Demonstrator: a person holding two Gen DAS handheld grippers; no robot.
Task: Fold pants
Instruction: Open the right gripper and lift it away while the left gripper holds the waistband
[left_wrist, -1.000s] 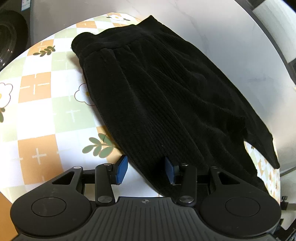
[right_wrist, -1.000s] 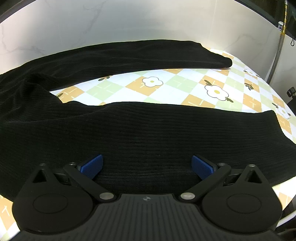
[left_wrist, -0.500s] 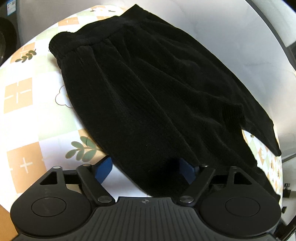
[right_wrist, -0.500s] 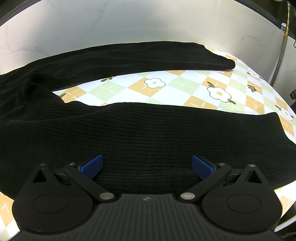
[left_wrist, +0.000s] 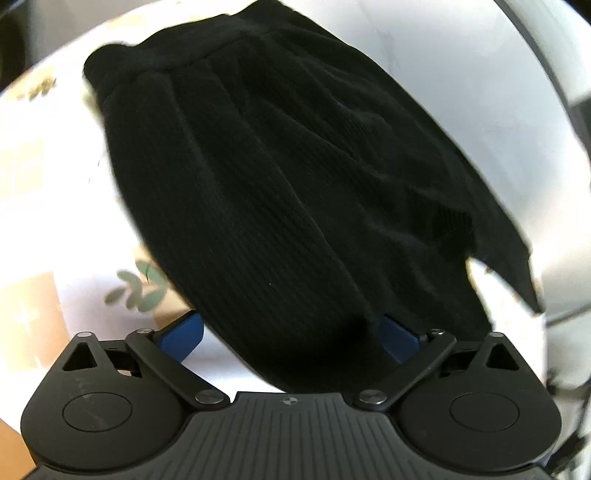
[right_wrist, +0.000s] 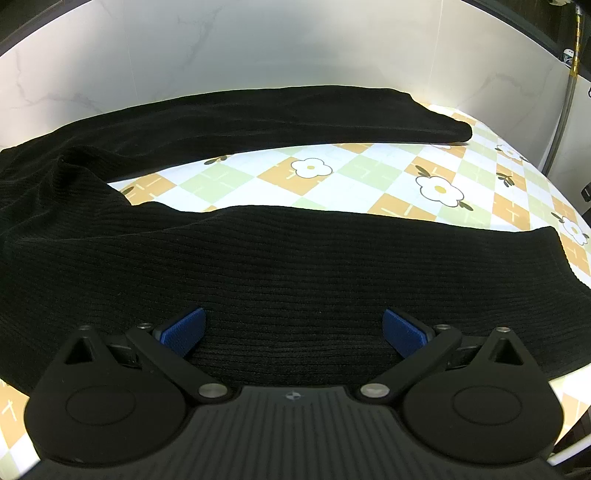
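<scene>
- Closer than a second ago, my left gripper (left_wrist: 291, 332) has pushed in over the hip edge of the pants (left_wrist: 280, 177), its blue pads swinging from a narrow gap to a wide spread; the left wrist view is now smeared with motion blur, and the black cloth fills most of that frame.
- Right gripper (right_wrist: 293, 328), by contrast, has barely shifted: fingers spread wide, hovering low over the near leg (right_wrist: 295, 266) at the bottom of its frame, pinching nothing.
- Pants lie flat on the flowered tablecloth (right_wrist: 369, 181), waistband (left_wrist: 166, 51) at the upper left of the left wrist view, the far leg (right_wrist: 258, 118) stretched across the upper half of the right wrist view beside the white wall (right_wrist: 295, 48), the two legs splayed apart with a wedge of tablecloth between.
- Neither tool holds fabric, so I judge the first fold, near leg over far leg, has not begun.
- Risk one: closing the left pads while the hand is moving this fast could catch only the top layer, and the lower layer would stay behind and bunch.
- Risk two: the right pads sit over mid-leg rather than at an edge; a pinch there may gather a ridge instead of a clean hem.
- Risk three: lifting unevenly could drag the whole garment and the tablecloth toward the table edge at the lower right.
</scene>
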